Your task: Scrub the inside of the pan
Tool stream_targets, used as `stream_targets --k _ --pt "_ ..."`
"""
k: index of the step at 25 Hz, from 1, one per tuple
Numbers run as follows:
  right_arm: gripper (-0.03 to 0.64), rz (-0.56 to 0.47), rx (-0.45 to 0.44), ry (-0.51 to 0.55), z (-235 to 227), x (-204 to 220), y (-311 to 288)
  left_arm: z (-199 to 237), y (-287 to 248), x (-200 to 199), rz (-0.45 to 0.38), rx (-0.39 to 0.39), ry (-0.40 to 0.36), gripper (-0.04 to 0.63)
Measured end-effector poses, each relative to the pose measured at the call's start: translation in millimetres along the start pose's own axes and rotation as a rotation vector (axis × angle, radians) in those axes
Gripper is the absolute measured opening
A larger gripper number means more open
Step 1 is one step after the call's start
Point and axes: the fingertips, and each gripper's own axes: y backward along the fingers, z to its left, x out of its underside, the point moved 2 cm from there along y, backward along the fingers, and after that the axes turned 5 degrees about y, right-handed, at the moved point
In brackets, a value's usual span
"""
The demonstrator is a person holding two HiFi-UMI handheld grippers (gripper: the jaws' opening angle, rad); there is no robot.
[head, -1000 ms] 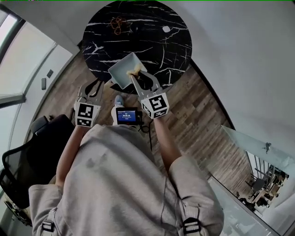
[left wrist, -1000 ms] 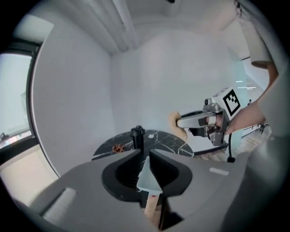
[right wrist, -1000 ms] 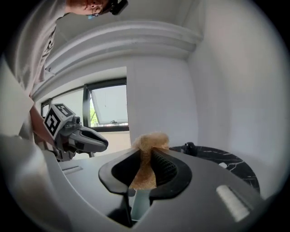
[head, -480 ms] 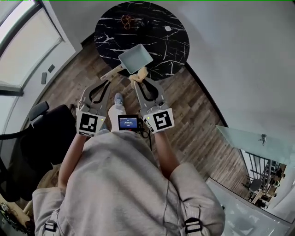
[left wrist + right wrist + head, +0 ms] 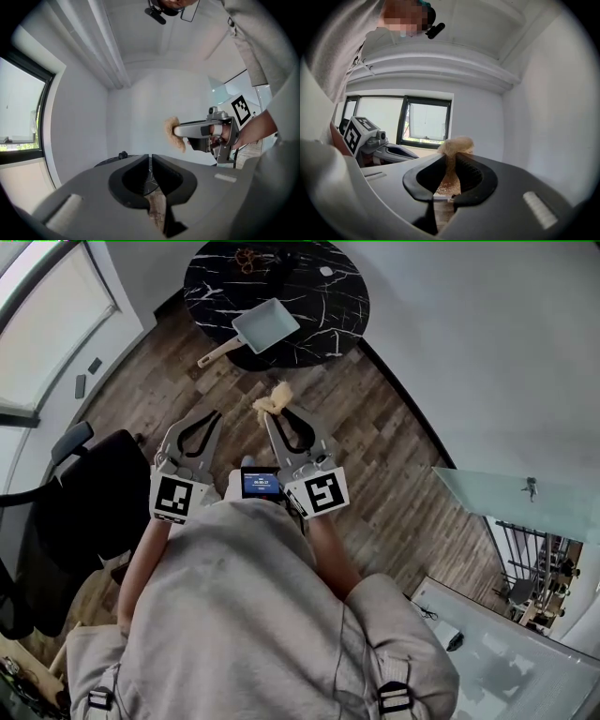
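A square pale pan (image 5: pixel 266 324) with a wooden handle (image 5: pixel 217 352) rests on the round black marble table (image 5: pixel 328 310). Both grippers hang over the wood floor, well back from it. My right gripper (image 5: pixel 271 414) is shut on a tan scrubber (image 5: pixel 272 398); its jaws have just been closing on it. The right gripper view shows the scrubber (image 5: pixel 457 145) pinched and bulging past the tips (image 5: pixel 450 158). My left gripper (image 5: pixel 215 415) has just been closing with nothing between its jaws. In the left gripper view its tips (image 5: pixel 150 158) meet, and the scrubber (image 5: pixel 174 134) shows to the right.
A black office chair (image 5: pixel 80 498) stands at the left. A small screen device (image 5: pixel 260 482) hangs at the person's chest. A glass panel (image 5: pixel 497 512) sits at the right. A brownish item (image 5: pixel 248 258) and a white item (image 5: pixel 325 271) lie on the table's far side.
Both grippers have drawn back from the table toward the person and risen. The scrubber has come out of the pan with the right gripper. The pan stays on the table.
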Motion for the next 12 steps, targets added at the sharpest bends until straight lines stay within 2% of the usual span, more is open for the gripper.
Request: stream_targets --k 6,12 --pt "0.077 -0.038 0.011 -0.002 -7.4 -3.2 41.0 -44.5 -1.2 -14.7 0.0 0.071 -0.034 0.02" --pt "0.077 -0.036 0.03 -0.035 -37.7 10.2 107.7 -120.1 -22.5 -24.0 0.014 0.148 -0.015 0.024"
